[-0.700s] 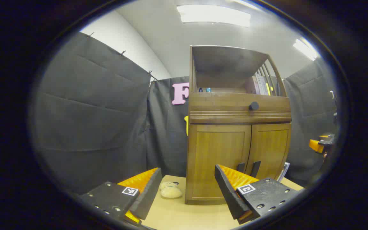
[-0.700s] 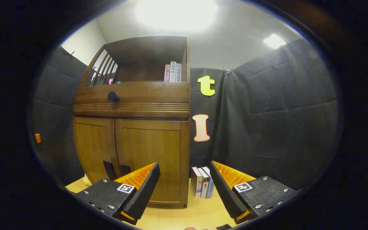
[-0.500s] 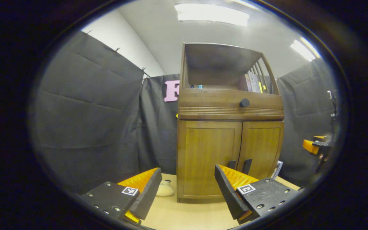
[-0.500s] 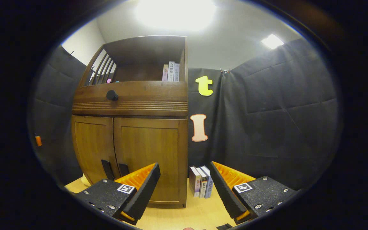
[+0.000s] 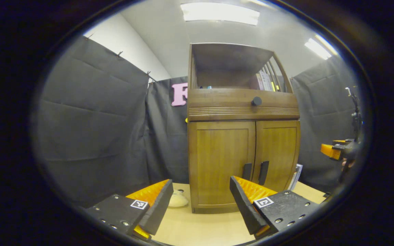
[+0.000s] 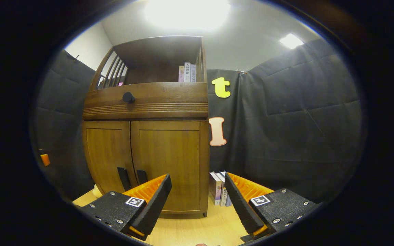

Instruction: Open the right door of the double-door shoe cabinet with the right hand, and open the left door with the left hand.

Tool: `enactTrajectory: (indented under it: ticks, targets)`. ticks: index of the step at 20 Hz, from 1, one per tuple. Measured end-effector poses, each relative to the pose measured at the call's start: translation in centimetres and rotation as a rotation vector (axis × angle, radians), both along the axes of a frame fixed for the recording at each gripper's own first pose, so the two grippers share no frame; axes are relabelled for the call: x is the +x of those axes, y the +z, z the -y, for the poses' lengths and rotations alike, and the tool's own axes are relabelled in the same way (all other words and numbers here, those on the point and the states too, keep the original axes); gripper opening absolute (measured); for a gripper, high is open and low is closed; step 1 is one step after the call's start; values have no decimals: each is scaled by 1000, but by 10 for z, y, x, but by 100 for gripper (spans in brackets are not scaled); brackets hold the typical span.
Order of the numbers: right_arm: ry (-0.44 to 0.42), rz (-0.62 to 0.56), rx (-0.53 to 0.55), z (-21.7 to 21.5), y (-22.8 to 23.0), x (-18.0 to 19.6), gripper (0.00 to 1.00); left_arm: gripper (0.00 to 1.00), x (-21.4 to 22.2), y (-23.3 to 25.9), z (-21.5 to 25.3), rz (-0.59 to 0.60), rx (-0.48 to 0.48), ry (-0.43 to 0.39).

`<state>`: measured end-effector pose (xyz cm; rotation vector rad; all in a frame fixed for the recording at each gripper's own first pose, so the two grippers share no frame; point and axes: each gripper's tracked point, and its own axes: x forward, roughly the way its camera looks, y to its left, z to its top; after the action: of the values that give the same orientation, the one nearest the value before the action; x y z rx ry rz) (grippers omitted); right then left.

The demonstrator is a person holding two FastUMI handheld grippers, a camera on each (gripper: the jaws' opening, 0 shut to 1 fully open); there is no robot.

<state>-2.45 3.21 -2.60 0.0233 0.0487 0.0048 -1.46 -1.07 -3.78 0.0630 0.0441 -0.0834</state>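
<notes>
Presently, one brown wooden double-door shoe cabinet [image 5: 243, 136] standing upright on a pale wooden tabletop [image 5: 204, 229], both lower doors shut flush; a drawer band with a round dark knob [image 5: 256, 101] above them, and an open shelf holding upright books [image 6: 187, 71] at the top

Left door [image 5: 221, 162] and right door [image 5: 278, 153] each carry a dark vertical handle beside the centre seam: left handle [image 5: 247, 171], right handle [image 5: 263, 172]

Left gripper [image 5: 198, 201]: jaws spread wide, nothing between them, held short of the cabinet; in the left gripper view the left door's lower part lies in the gap between the fingers, and the handles sit just above the right-hand finger

Right gripper [image 6: 197, 201]: jaws likewise wide apart and empty, clear of the cabinet; in the right gripper view the right door's [image 6: 169, 164] lower outer corner lies between the fingers, its handle [image 6: 141, 176] just above the left-hand finger

A short row of upright books [image 6: 219, 193] beside the cabinet's right flank; a pale rounded object [image 5: 177, 201] at its left
</notes>
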Motion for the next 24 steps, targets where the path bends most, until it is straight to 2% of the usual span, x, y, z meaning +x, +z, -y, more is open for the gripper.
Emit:
enactTrajectory:
  ticks: [1,5,6,7,8,9,14,17,18,24]
  targets:
    - [3,-6,-1,-3,-2,-1,96,96,-2,-5,1,-9,-13,-3]
    - [63,-38,1,-30,-6,-5,96,96,-12,-21,-11,-37,-48,16]
    - [76,-39,-9,-35,-6,-4,96,100,-15,-24,-15,-45,-54,25]
    - [90,-43,-16,-42,-7,-1,96,96,-18,-29,-19,-53,-57,33]
    - [109,-46,-17,-49,-9,2,96,96,-23,-34,-23,-59,-54,42]
    - [129,-50,-14,-58,-10,3,97,100,-30,-38,-25,-65,-51,53]
    - [223,-47,-3,-105,-10,32,96,96,-55,-51,-29,-86,-83,84]
    - [248,-56,-12,-132,-15,52,96,96,-71,-63,-35,-107,-89,105]
    - [255,-58,-15,-140,-18,59,96,100,-74,-67,-39,-113,-89,114]
    - [266,-37,-54,-174,-24,107,97,100,-86,-82,-64,-163,-98,184]
